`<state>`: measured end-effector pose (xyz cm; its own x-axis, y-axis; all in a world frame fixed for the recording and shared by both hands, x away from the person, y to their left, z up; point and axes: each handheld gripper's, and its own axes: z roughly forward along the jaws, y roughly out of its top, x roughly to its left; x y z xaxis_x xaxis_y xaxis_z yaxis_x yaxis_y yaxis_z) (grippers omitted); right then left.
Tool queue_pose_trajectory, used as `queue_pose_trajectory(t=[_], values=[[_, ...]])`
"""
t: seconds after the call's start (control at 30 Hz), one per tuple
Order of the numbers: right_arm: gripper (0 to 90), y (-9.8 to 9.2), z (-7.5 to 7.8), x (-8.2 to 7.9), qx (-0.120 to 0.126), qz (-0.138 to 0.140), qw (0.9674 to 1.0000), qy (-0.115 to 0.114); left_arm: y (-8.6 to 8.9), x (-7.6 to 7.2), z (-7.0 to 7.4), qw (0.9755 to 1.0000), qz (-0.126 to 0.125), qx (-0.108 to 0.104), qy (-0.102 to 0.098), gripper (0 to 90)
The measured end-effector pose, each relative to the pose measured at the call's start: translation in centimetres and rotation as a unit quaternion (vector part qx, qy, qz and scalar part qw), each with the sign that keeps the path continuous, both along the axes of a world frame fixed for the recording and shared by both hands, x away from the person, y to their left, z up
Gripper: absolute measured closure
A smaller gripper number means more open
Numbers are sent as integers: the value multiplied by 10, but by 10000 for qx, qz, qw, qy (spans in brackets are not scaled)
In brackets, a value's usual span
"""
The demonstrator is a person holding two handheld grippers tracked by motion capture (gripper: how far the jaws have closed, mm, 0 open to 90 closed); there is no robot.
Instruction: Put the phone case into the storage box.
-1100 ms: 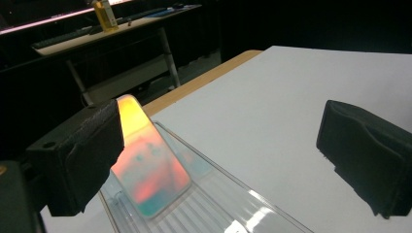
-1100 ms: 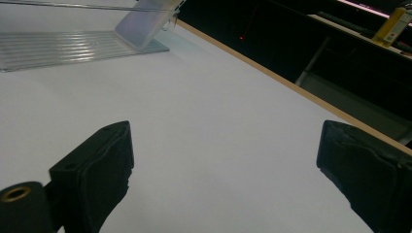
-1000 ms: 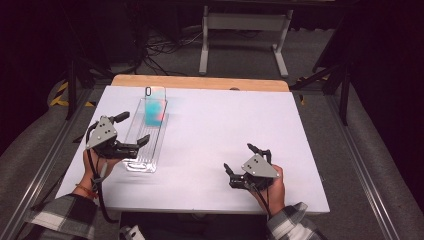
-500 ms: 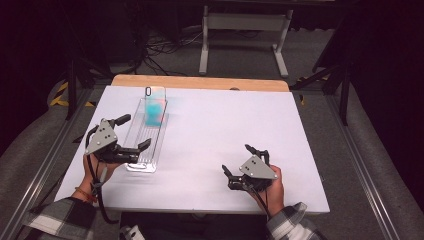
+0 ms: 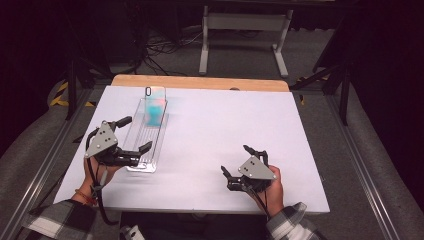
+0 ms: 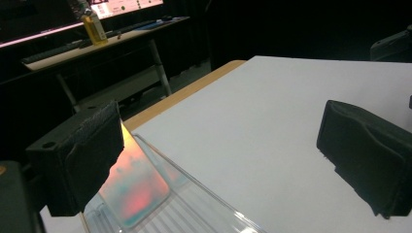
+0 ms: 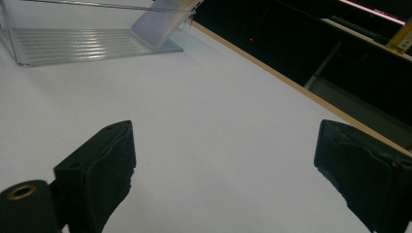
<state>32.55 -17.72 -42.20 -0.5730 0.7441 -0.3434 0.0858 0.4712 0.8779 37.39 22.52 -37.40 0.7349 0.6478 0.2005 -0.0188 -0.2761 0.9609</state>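
A clear plastic tray (image 5: 150,135) is seen on the left of the white table (image 5: 225,130), long side running away from the person. A phone (image 5: 154,105) with a teal-pink screen is propped tilted at its far end. The left gripper (image 5: 132,135) is held at the tray's near end, jaws spread wide across it. The right gripper (image 5: 240,161) is kept well apart on bare table, jaws wide, nothing held.

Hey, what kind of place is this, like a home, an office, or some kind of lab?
Probably a lab or recording studio. A bare white table stands among dark surroundings, loose cables lie on the grey floor behind it, and the left gripper view shows a desk with a keyboard and a lit screen.
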Motion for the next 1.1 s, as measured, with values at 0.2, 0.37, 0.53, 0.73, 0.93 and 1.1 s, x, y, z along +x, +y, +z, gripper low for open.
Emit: queue_pose_trajectory(t=[0.2,0.37,0.53,0.73,0.93,1.1], values=[[84,0,0,-1,-14,36,10000,12,-4,-3,0,10000,-52,-20,-5,36],[84,1,1,-1,-18,52,10000,9,-7,-5,-1,9999,-104,-5,-5,34],[84,1,1,-2,-42,93,9999,3,-10,-8,-2,9999,-167,-21,22,35],[84,3,1,-3,-65,156,9999,12,-12,-10,-2,9998,-187,-26,-3,32],[84,4,2,-4,-58,201,9998,6,-15,-13,-4,9997,-220,-45,34,32],[84,6,2,-5,-42,230,9997,12,-16,-16,-6,9997,-207,-85,37,32]])
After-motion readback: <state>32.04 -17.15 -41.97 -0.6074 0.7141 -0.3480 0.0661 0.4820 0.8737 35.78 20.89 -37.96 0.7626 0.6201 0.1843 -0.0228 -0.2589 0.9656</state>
